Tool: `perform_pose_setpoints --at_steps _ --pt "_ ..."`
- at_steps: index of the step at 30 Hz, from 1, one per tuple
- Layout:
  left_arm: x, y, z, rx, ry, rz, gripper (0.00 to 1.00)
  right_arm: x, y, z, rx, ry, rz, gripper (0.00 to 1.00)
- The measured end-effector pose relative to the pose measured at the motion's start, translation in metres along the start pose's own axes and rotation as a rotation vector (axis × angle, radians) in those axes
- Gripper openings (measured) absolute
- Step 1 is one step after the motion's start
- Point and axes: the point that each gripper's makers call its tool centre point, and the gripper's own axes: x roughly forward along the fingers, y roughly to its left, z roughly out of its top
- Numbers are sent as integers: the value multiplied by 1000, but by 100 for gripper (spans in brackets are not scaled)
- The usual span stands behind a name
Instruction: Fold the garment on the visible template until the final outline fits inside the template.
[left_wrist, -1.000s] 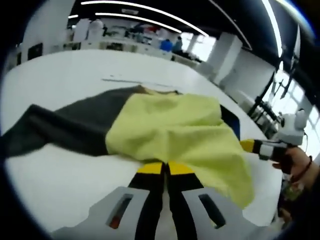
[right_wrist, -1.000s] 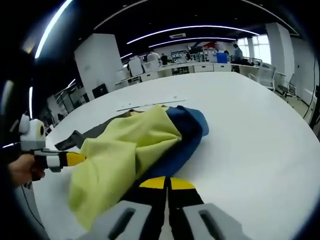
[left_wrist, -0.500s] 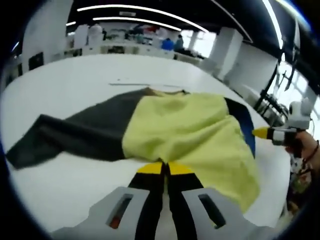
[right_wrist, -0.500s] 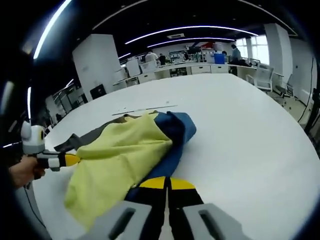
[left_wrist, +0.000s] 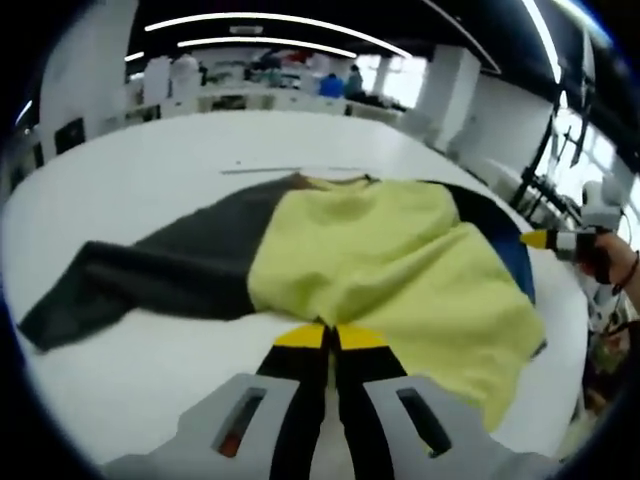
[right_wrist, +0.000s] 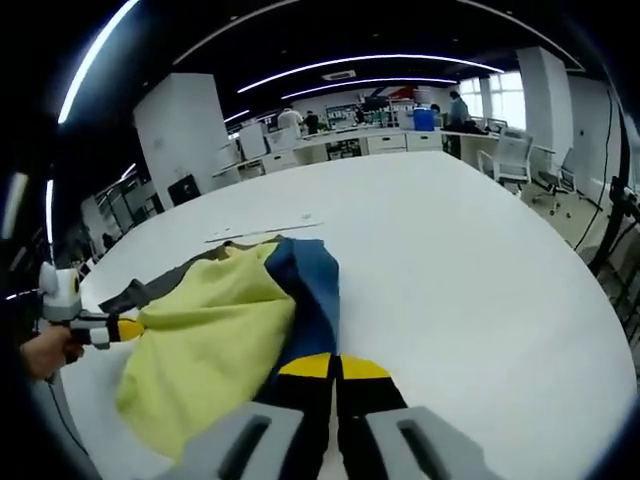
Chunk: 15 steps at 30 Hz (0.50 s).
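White round table (right_wrist: 480, 260) carries the work, its bare surface also seen in the left gripper view (left_wrist: 130, 180); long ceiling light strips (right_wrist: 370, 62) run overhead; white square pillar (right_wrist: 175, 125) stands at left of the right gripper view; benches with equipment (right_wrist: 380, 135) line the far wall; a blue bin (right_wrist: 425, 118) sits on them; white office chair (right_wrist: 512, 160) beside the table's far right; people stand far off (left_wrist: 352, 82), too small to detail.

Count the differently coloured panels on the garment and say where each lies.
3: a dark grey sleeve toward the left gripper, a yellow middle panel, a blue sleeve toward the right gripper. Folds may hide more.
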Motion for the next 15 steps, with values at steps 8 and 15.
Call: perform_pose_setpoints --at_steps 8,15 --pt "-4 0 2 34 -1 2 0 -2 -21 5 2 9 -32 0" --pt "-9 4 0 42 -1 12 0 -4 -45 19 -18 8 -75 0"
